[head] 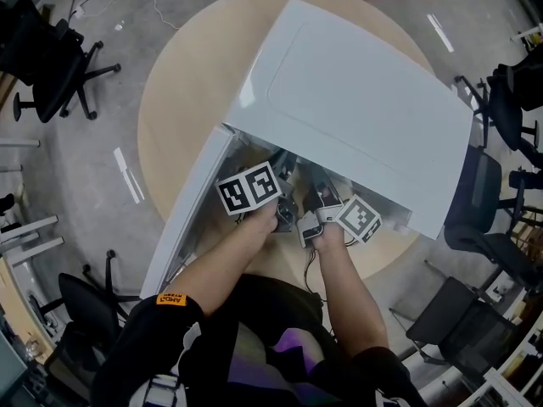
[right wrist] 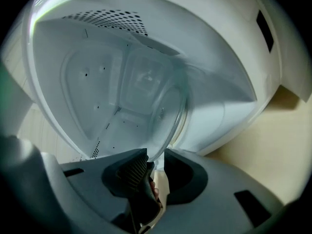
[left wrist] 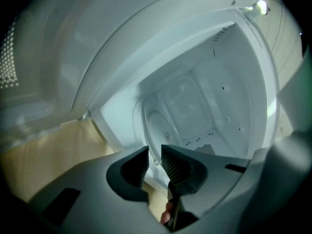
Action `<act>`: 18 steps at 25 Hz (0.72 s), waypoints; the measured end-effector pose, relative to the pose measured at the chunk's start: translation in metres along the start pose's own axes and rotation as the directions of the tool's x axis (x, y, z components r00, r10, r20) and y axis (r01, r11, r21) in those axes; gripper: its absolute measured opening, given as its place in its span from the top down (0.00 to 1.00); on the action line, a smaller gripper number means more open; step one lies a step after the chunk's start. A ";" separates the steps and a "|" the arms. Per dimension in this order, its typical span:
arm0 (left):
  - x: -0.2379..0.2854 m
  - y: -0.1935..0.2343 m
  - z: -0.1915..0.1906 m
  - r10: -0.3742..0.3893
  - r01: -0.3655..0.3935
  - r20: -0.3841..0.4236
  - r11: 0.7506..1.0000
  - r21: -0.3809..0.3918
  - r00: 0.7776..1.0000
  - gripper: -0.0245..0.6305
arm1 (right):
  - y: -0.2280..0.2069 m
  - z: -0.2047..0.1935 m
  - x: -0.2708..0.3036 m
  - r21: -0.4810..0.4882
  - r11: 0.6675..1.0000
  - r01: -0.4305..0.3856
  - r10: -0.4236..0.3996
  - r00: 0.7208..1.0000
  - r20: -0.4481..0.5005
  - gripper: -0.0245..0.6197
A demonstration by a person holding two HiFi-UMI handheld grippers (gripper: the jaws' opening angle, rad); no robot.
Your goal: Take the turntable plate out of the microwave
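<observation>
- Round pale wooden table (head: 178,100): carries everything.
- White box-shaped microwave (head: 356,91) stands on it, with its white door (head: 191,206) swung open to the left.
- White oven cavity (right wrist: 97,96): bare, with a perforated wall.
- Clear round glass turntable plate (right wrist: 165,111): tipped on edge at the cavity mouth, apparently lifted off the oven floor.
- Left tongs (left wrist: 154,162) and right tongs (right wrist: 156,164): both narrow, each pinched on the plate's rim.
- Handling, my reading: stiff, smooth, fairly heavy, breakable. The rim is the only purchase. Two grips share the weight and should check swinging or slipping.
- The head view gives the table, the casing and both tongs at the opening, but the casing hides the plate. Only the gripper views show the glass and the cavity.
</observation>
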State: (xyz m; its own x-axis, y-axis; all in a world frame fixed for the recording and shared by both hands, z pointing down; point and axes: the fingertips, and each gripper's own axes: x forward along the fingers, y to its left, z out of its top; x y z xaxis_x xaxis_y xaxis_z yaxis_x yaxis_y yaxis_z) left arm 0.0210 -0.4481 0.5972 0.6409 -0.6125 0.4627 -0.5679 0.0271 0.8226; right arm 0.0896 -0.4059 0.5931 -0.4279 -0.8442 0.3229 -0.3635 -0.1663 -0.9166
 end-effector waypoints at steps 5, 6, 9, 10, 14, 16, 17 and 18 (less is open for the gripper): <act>0.008 -0.002 -0.001 -0.009 0.009 -0.020 1.000 -0.011 1.000 0.79 | 0.002 -0.001 -0.001 -0.015 1.000 -0.009 0.009 1.000 -0.005 0.81; 0.009 -0.002 0.000 -0.007 0.006 -0.019 1.000 -0.013 1.000 0.79 | 0.003 -0.002 -0.001 -0.015 1.000 -0.011 0.010 1.000 -0.005 0.81; 0.011 -0.001 0.000 -0.003 0.003 -0.011 1.000 -0.016 1.000 0.79 | 0.001 -0.003 0.000 -0.011 1.000 -0.012 0.011 1.000 -0.007 0.81; 0.011 0.000 0.000 0.000 0.000 -0.010 1.000 -0.019 1.000 0.79 | 0.000 -0.003 0.000 -0.011 1.000 -0.011 0.011 1.000 -0.008 0.81; 0.010 0.002 0.000 -0.002 0.001 -0.003 0.998 -0.059 1.000 0.79 | -0.003 -0.005 -0.001 0.003 1.000 -0.013 0.013 1.000 -0.005 0.81; 0.009 -0.001 0.001 -0.009 0.009 0.002 0.998 -0.069 1.000 0.80 | -0.003 -0.004 -0.001 0.023 1.000 -0.019 0.019 1.000 0.006 0.81; 0.008 -0.003 0.002 -0.012 0.012 0.004 0.997 -0.074 1.000 0.80 | -0.003 -0.003 -0.001 0.033 0.999 -0.020 0.020 1.000 0.014 0.81; 0.008 -0.005 0.003 -0.015 0.015 0.007 0.997 -0.076 1.000 0.81 | -0.003 -0.001 -0.001 0.043 0.999 -0.020 0.019 1.000 0.023 0.81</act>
State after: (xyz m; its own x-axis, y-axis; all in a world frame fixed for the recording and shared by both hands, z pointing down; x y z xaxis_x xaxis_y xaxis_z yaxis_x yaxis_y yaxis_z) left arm 0.0271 -0.4554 0.5956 0.6456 -0.6184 0.4481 -0.5171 0.0777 0.8524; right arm 0.0903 -0.4039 0.5963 -0.4158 -0.8587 0.2996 -0.3184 -0.1711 -0.9324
